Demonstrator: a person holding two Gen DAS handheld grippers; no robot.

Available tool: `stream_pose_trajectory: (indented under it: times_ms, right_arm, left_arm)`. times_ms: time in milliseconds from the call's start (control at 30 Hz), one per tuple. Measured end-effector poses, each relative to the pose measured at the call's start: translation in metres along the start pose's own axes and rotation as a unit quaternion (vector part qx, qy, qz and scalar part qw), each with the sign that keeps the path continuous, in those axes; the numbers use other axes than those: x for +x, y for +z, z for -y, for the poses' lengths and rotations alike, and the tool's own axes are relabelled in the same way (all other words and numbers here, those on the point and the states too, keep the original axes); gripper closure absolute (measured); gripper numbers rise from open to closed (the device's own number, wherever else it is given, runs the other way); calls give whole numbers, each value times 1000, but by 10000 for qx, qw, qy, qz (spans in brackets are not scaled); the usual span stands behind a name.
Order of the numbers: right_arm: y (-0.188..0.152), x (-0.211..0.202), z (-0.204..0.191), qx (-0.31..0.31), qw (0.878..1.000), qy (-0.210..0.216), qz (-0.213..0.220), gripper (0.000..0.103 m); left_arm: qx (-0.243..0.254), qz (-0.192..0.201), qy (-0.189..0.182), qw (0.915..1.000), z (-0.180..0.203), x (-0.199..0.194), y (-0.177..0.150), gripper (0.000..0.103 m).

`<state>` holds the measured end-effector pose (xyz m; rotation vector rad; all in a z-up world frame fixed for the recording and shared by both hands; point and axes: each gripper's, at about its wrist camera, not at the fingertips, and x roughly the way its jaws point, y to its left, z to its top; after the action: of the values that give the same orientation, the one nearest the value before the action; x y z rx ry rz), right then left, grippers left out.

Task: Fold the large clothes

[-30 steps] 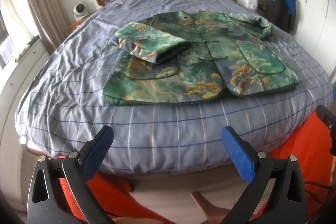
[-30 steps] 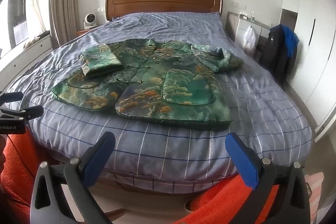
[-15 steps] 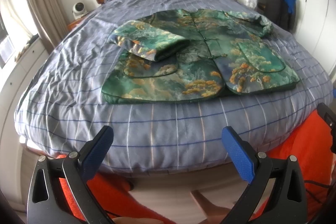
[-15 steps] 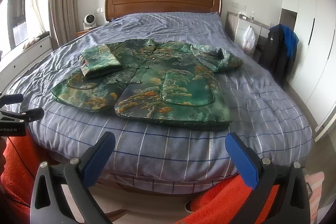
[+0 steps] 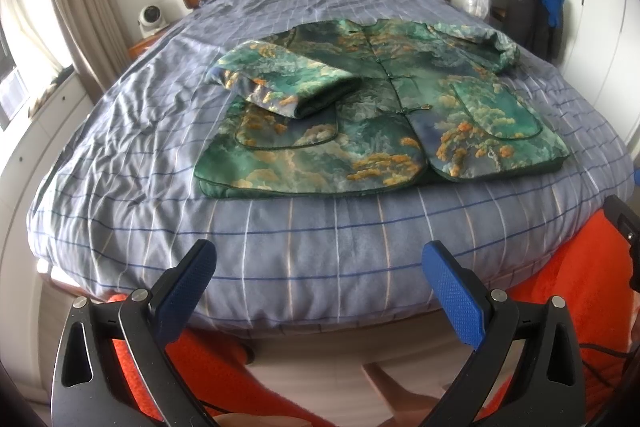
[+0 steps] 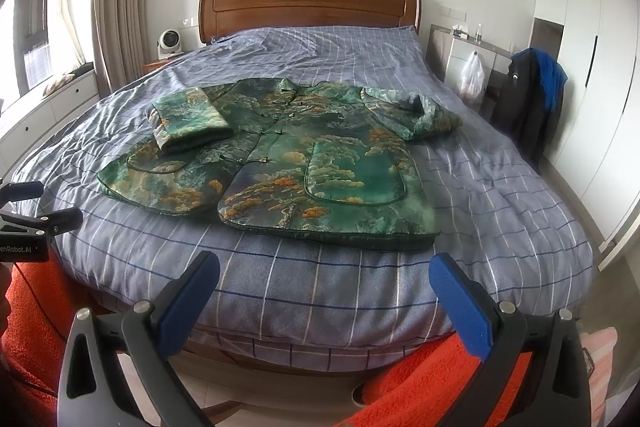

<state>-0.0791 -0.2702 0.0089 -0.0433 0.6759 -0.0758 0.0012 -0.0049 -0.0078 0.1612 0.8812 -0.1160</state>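
Left gripper: the left gripper (image 5: pixel 318 277) is held at the foot of the bed, its blue pads spread wide with nothing between them; it touches no cloth.

Right gripper: the right gripper (image 6: pixel 324 285) is likewise spread wide and empty, held off the near edge of the bed (the left tool's black body shows at the left edge of the right wrist view).

Below the grippers: orange fleecy fabric (image 6: pixel 424 383) lies under both tools, against the bed's near side.

Bed: the bed (image 5: pixel 120 163) is covered by a blue-grey checked duvet, creased on its left half, smoother toward the foot.

Jacket: the green patterned jacket (image 6: pixel 320 163) lies flat, front up, on the middle of the bed, its hem toward the grippers and collar toward the headboard, well apart from both tools.

Sleeves: the left-hand sleeve (image 5: pixel 280 83) is folded in over the jacket's front (resting above a patch pocket); the right-hand sleeve (image 6: pixel 416 111) lies bunched out to the side on the duvet.

Far end: a wooden headboard (image 6: pixel 308 7) stands against the wall.

Right side of room: a dark coat with a blue garment (image 6: pixel 532 99) hangs beside the white wardrobe doors.
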Motion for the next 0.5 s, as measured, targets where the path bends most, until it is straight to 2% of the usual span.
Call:
stream_pose_trajectory:
  times_ms: [500]
  right_arm:
    - [0, -1, 0, 26, 10000, -13, 16, 0]
  left_arm:
    - [-18, 25, -5, 10000, 0, -1, 0, 0]
